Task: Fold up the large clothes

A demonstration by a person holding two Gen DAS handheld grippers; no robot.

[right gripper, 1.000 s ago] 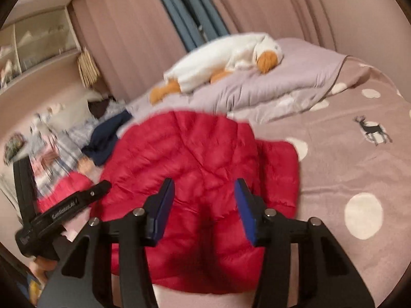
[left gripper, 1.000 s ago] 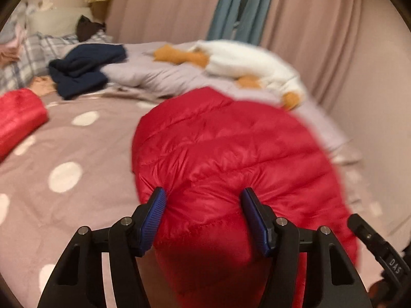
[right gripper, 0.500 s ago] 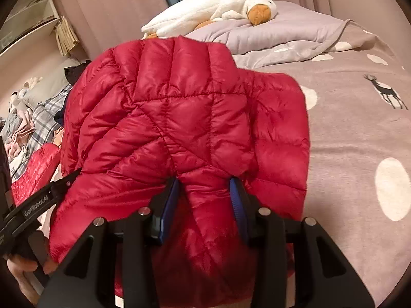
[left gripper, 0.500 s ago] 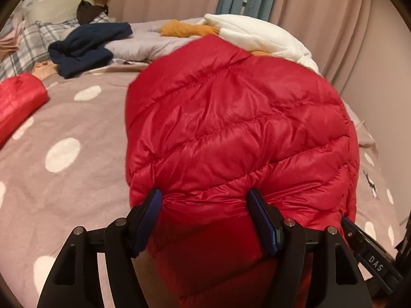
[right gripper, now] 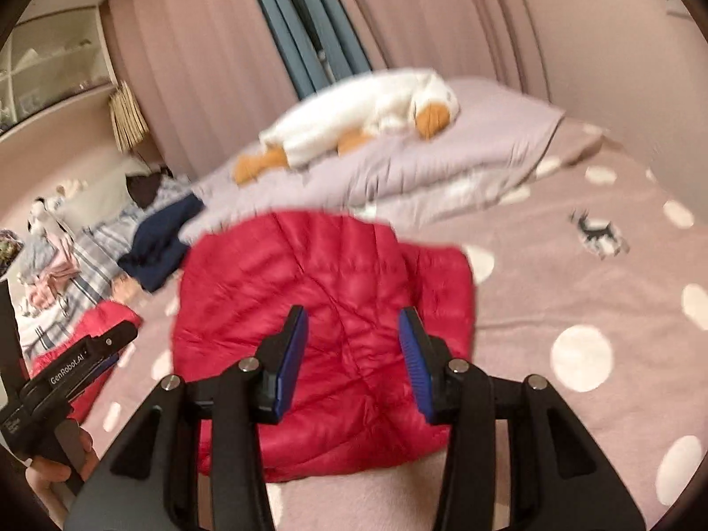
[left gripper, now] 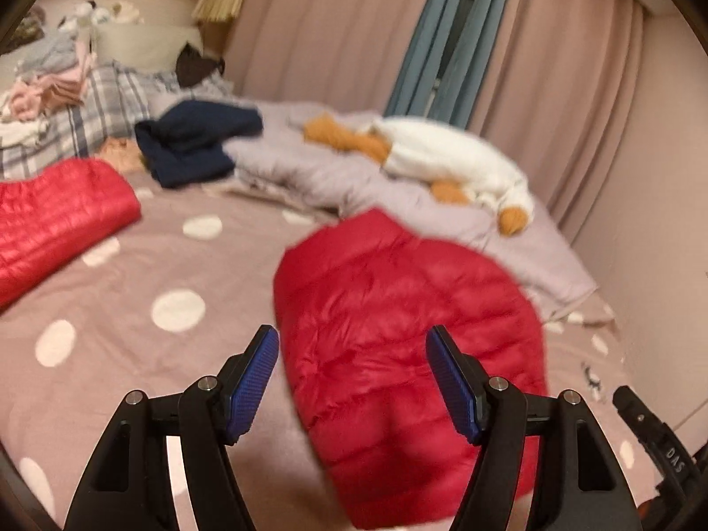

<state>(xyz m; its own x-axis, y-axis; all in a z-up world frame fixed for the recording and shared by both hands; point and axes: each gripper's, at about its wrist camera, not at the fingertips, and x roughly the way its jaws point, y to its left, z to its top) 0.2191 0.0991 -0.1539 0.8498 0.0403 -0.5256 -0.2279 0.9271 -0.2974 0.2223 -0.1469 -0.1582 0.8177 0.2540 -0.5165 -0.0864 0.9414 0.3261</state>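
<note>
We work over a wide bed (left gripper: 132, 274) in a mauve cover with pale dots, a rumpled lilac quilt (left gripper: 336, 186) lying across its far side. On the bed in front of us lies the red down jacket (left gripper: 398, 332), folded into a compact puffy bundle. Half a second ago it stood raised between both pairs of jaws; now it is down on the cover and free. A second red quilted garment (left gripper: 57, 217) rests well apart at the left, near a dark navy garment (left gripper: 194, 146) and a heap of plaid and pink laundry (left gripper: 66, 88). A white plush goose (right gripper: 367, 110) sprawls on the quilt.

Our left hand-held gripper (left gripper: 354, 380) stands wide, its jaws having just been opening; the jacket shows between them, but the blue pads (left gripper: 252, 380) do not touch it. Our right hand-held gripper (right gripper: 354, 363) stands at a moderate gap above the jacket's near part, its pads also apart from the fabric.

We judge that this fold is set down and released, so this jacket looks finished or nearly so; pressing it flatter may come next, since the down could spring the bundle open.
</note>
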